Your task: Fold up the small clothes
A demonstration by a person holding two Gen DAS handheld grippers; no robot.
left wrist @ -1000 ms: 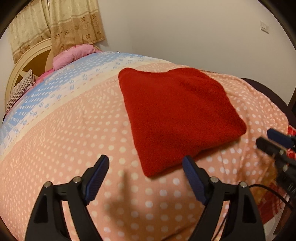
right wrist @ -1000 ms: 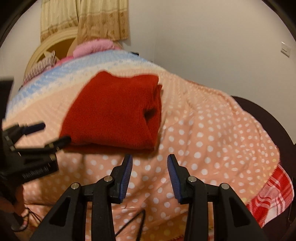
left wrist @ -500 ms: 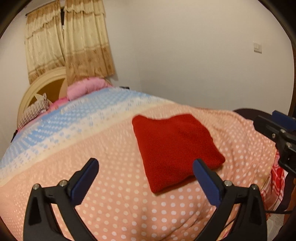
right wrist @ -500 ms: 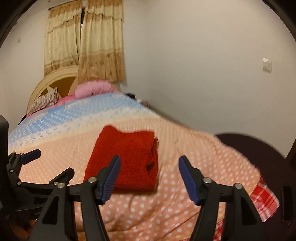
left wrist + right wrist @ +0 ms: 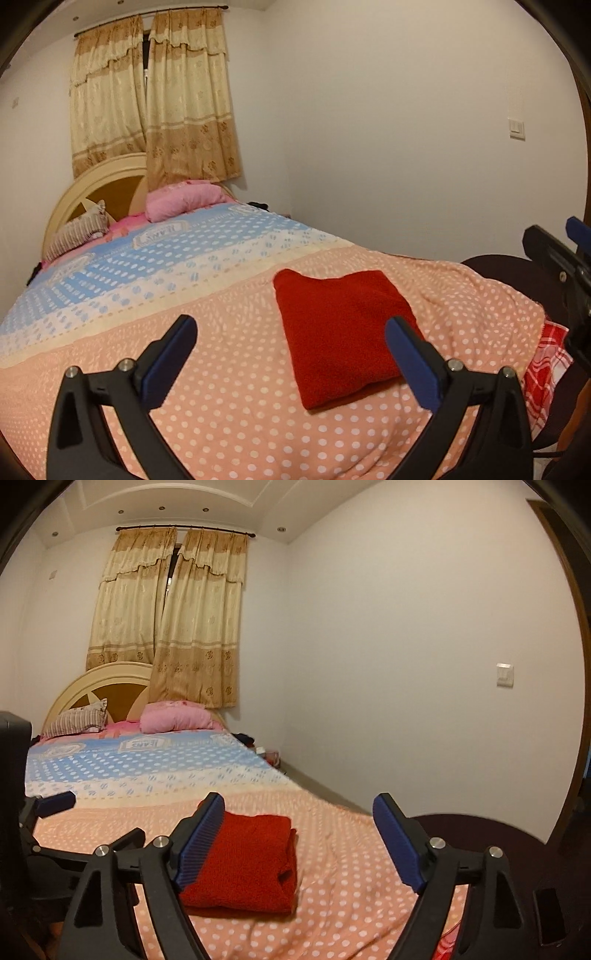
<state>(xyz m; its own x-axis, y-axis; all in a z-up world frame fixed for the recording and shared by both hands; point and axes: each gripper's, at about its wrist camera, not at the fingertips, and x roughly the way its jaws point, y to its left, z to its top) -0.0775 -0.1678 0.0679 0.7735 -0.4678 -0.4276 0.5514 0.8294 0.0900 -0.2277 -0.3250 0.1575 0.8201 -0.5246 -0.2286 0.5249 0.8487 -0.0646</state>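
Observation:
A red garment (image 5: 341,332) lies folded into a flat square on the peach polka-dot bedspread (image 5: 229,398), near the bed's foot. My left gripper (image 5: 291,356) hangs above and short of it, jaws wide open, nothing between them. The right gripper (image 5: 299,834) is also raised off the bed, its jaws still opening and holding nothing; the folded red garment (image 5: 247,864) lies beyond them, its stacked edges facing right. The right gripper shows at the left wrist view's right edge (image 5: 565,258), and the left gripper at the right wrist view's left edge (image 5: 55,812).
Pink pillow (image 5: 184,201) and striped pillow (image 5: 79,229) lie by the round headboard under the curtains (image 5: 155,96). A white wall (image 5: 406,664) runs along the bed's right side. A dark round stool (image 5: 498,849) and a red checked cloth (image 5: 546,362) sit at the bed's foot.
Both grippers have risen and tilted up from the bed, so the red garment looks smaller and lower. The right jaws have spread from nearly shut to wide; the left jaws widened slightly.

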